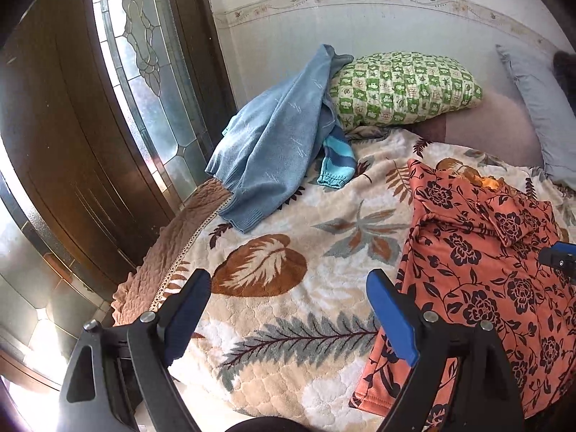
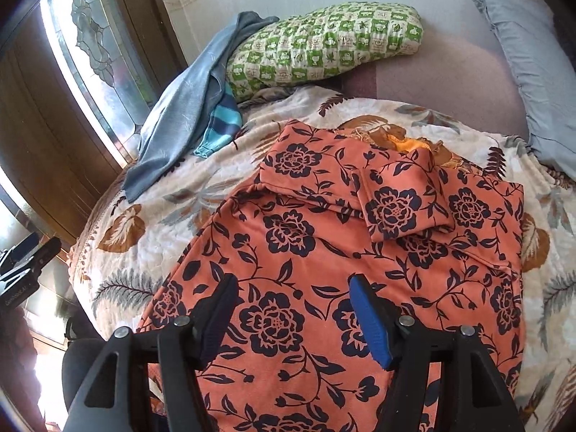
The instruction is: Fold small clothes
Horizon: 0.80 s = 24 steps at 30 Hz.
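While both sets of jaws stand wide and empty, the orange floral garment [image 2: 360, 237] lies under the right gripper [image 2: 291, 309], right of the left gripper [image 1: 288, 306]; soft, light, limp; best pinched at hem corners.

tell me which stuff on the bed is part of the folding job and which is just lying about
Part of the job:
orange floral top, spread flat with sleeves folded in
blue sweater, in a heap
striped sleeve, poking out beneath it

Just lying about:
green checked pillow
grey pillow
leaf-print blanket
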### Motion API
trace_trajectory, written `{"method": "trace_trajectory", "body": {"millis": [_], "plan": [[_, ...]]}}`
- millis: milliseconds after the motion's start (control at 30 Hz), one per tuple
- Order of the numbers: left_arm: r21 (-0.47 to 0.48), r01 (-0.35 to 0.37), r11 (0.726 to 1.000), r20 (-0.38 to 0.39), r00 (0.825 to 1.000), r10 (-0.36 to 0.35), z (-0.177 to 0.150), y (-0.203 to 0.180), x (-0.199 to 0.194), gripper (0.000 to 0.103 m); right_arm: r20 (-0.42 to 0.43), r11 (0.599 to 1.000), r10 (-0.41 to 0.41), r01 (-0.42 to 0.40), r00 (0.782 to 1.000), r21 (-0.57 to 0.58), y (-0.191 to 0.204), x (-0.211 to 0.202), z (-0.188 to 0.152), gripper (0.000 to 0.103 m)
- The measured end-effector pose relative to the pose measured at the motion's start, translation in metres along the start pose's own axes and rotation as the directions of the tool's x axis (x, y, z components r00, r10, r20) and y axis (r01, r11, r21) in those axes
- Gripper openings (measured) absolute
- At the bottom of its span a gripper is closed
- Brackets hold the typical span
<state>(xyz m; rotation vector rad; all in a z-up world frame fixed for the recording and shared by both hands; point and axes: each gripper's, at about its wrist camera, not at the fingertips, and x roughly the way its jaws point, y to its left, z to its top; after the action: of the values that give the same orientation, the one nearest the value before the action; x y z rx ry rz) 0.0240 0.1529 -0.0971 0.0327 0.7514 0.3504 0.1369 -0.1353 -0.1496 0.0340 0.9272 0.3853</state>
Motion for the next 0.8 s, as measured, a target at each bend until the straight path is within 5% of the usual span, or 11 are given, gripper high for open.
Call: {"method": "trace_trajectory", "body": {"millis": [433, 567, 800], "plan": [[0.033, -0.018, 0.999, 0.152, 0.988, 0.013, 0.034, 0.002, -0.092, 0.089, 0.159, 0.998, 0.034, -0.026, 0.987, -0.049, 0.032, -0.088, 0.037, 0.068], [0.037, -0.028, 0.999, 0.219, 0.976, 0.019, 0.041, 0.006, -0.118, 0.097, 0.235, 0.996, 0.06, -0.044, 0.97, -0.075, 0.046, -0.12, 0.049, 0.068], [0.038, 0.036, 0.999, 0.201, 0.979, -0.043, 0.033, -0.002, -0.107, 0.097, 0.22, 0.993, 0.053, -0.028, 0.974, -0.114, 0.053, -0.115, 0.04, 0.068]]}}
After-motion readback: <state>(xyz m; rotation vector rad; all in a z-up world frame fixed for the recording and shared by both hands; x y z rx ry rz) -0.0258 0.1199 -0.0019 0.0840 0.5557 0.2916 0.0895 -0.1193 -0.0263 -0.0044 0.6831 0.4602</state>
